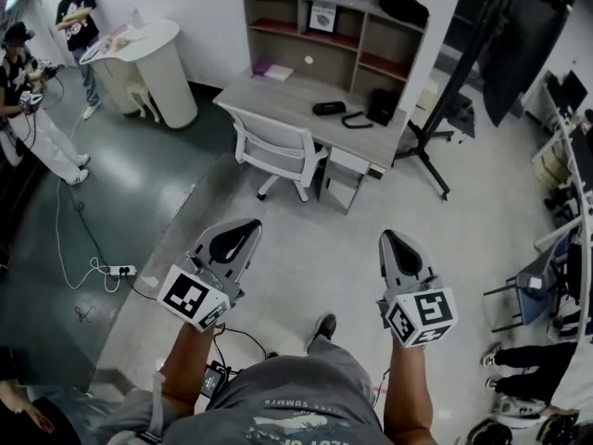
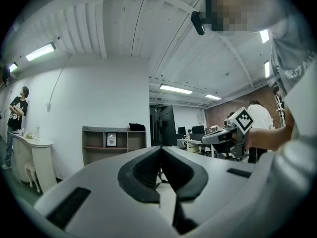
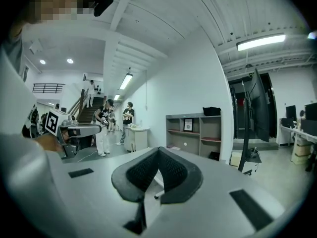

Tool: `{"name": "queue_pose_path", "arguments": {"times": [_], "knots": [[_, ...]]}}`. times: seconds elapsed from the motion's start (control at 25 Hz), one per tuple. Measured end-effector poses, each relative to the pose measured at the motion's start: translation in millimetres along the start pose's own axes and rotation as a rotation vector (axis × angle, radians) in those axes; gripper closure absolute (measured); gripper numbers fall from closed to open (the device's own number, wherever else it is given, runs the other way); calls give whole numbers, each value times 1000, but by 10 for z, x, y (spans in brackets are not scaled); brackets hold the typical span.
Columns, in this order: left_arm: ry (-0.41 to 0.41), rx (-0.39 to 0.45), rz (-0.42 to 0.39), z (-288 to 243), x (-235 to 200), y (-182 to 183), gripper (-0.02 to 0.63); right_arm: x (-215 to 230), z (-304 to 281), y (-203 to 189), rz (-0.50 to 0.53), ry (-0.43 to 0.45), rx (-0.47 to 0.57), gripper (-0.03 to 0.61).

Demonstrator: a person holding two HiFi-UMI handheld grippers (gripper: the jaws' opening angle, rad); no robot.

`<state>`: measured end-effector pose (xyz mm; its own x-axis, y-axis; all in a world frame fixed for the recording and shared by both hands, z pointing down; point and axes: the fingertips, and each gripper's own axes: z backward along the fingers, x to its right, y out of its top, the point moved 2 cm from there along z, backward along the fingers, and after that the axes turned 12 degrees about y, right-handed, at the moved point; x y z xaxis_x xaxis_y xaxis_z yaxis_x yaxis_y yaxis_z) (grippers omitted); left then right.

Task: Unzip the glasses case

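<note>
Glasses case (image 1: pixel 328 108): I count one, a small dark oblong lying on the desk (image 1: pixel 296 100) in the upper middle of the head view, well apart from both my tools. To its right on the same desk lie one thin black loop (image 1: pixel 356 119), too small for me to tell what it is, and one black bag (image 1: pixel 382 106). One white chair (image 1: pixel 276 148) stands at the desk's near edge. One shelf unit (image 1: pixel 287 12) rises along the desk's back, with one framed picture (image 1: pixel 322 17) inside it and a second dark bag (image 1: pixel 404 6) on top.

I hold two tools, one in each hand, low in the frame over the pale floor (image 1: pixel 324 248). My left tool (image 1: pixel 248 224) has its jaws together with nothing between them; the left gripper view shows the two dark pads meeting at the tip. My right tool (image 1: pixel 388 237) is the same, jaws together and empty. Each carries one marker cube.

Two people stand at the upper left, one in a black shirt (image 1: pixel 78 17) and one in white trousers (image 1: pixel 32 109), near one white round counter (image 1: pixel 157 58). One power strip (image 1: pixel 120 271) lies at the left edge of the floor.
</note>
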<state>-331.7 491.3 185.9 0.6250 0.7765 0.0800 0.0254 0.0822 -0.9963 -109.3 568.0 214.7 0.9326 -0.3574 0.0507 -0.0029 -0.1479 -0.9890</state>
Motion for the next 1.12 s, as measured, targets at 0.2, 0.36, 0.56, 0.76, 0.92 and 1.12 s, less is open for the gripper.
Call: {"name": "queue_pose_path", "arguments": {"times": [0.2,0.36,0.56,0.76,0.92,1.12], "knots": [[46,-17,-8,-505,87,-6,615,597,-162,47,8,49,-1,568],[81,-32,-21,-873,159,-16,615,1039,-274,42,-5,81,1,568],[113,-38,-63,-1279,262,29,615,1510,-356,16,-18,114,10,568],[100,-57,-82,-1604,372,51,615,1809,-383,1,-40,121,27,568],[84,-62,-86,-1845,397,55,615,1976,-439,-57,-59,121,19,568],[56,-73,-66,-2135,368,-59,615,2138,-526,-128,-71,108,-3,568]]}}
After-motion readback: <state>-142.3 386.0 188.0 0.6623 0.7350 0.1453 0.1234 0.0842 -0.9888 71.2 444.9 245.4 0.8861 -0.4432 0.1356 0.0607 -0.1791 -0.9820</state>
